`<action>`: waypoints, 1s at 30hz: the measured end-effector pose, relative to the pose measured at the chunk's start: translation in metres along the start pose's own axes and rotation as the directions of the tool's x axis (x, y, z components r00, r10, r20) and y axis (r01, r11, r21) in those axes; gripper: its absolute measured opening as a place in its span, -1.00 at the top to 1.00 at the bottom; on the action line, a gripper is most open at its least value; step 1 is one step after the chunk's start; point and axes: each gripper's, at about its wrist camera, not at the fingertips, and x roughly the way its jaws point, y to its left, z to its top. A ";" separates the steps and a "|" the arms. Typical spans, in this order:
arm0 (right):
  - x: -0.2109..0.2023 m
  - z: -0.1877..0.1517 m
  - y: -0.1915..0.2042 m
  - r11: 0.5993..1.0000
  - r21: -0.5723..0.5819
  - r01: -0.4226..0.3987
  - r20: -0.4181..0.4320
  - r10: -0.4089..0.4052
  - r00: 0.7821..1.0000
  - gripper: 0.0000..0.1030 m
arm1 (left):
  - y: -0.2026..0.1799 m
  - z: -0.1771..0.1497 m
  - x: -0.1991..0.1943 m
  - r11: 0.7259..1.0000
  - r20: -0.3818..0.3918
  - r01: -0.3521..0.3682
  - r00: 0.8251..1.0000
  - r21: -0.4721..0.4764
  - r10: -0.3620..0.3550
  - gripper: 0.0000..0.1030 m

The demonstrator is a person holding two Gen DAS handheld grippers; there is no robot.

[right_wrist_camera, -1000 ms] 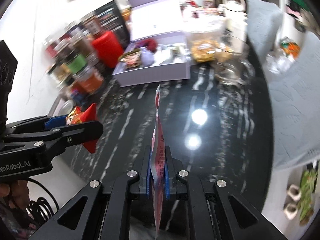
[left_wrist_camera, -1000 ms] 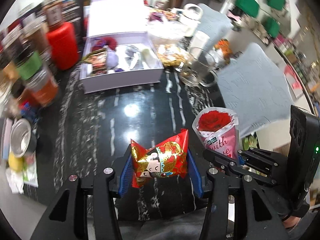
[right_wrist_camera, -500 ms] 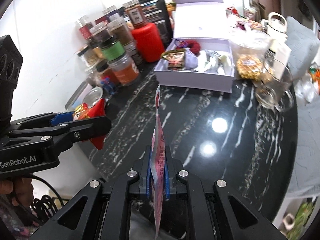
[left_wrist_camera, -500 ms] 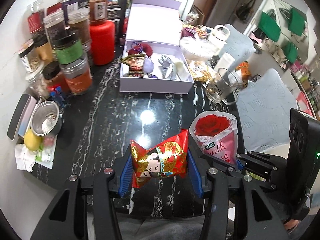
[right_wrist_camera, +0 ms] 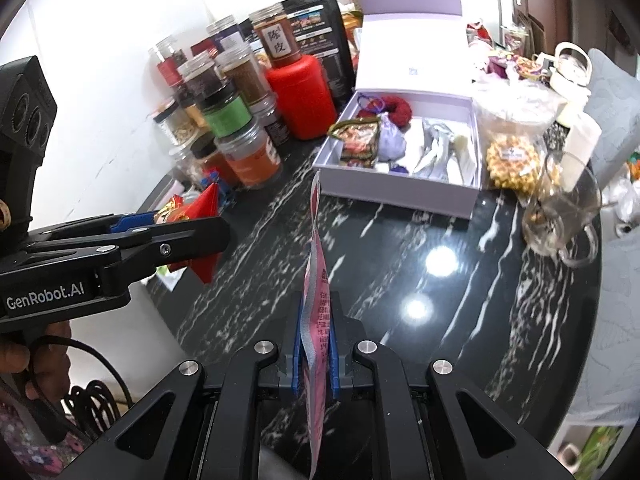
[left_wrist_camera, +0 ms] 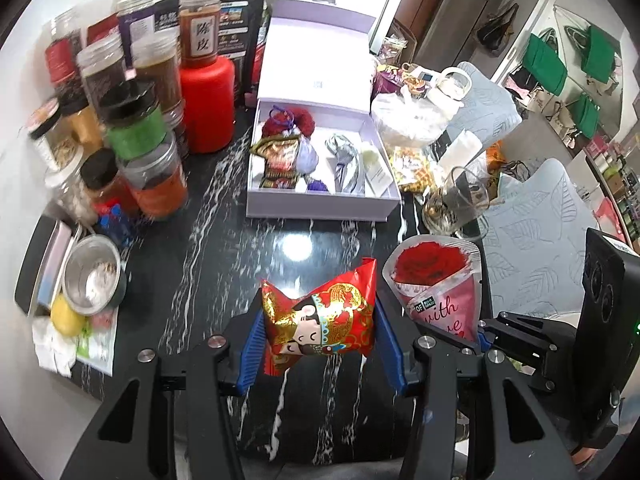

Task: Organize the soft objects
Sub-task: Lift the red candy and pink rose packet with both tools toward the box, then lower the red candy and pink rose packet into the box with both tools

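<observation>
My left gripper (left_wrist_camera: 320, 328) is shut on a red and gold cartoon pouch (left_wrist_camera: 320, 316), held above the black marble table (left_wrist_camera: 224, 216). My right gripper (right_wrist_camera: 315, 344) is shut on a pink packet with a red rose (left_wrist_camera: 434, 280), seen edge-on in the right wrist view (right_wrist_camera: 316, 280). An open lilac box (left_wrist_camera: 320, 204) at the table's far side holds several soft pouches and sachets (left_wrist_camera: 280, 152). The left gripper and its pouch also show at the left of the right wrist view (right_wrist_camera: 192, 216).
Spice jars (left_wrist_camera: 140, 136) and a red canister (left_wrist_camera: 208, 108) crowd the back left. A metal bowl (left_wrist_camera: 92, 276) and lemon (left_wrist_camera: 66, 320) sit front left. A glass mug (left_wrist_camera: 460, 200), snack bags (left_wrist_camera: 412, 164) and grey chairs (left_wrist_camera: 536, 232) are to the right.
Both grippers have pulled back and risen from the table, each still holding its packet. The box and jars now appear farther away, with more of the table in view.
</observation>
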 end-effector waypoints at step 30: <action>-0.006 0.150 -0.038 0.993 0.019 0.119 0.190 -0.121 0.974 0.80 | 0.007 0.173 0.006 0.987 0.166 0.047 0.984 0.153 -0.072 0.04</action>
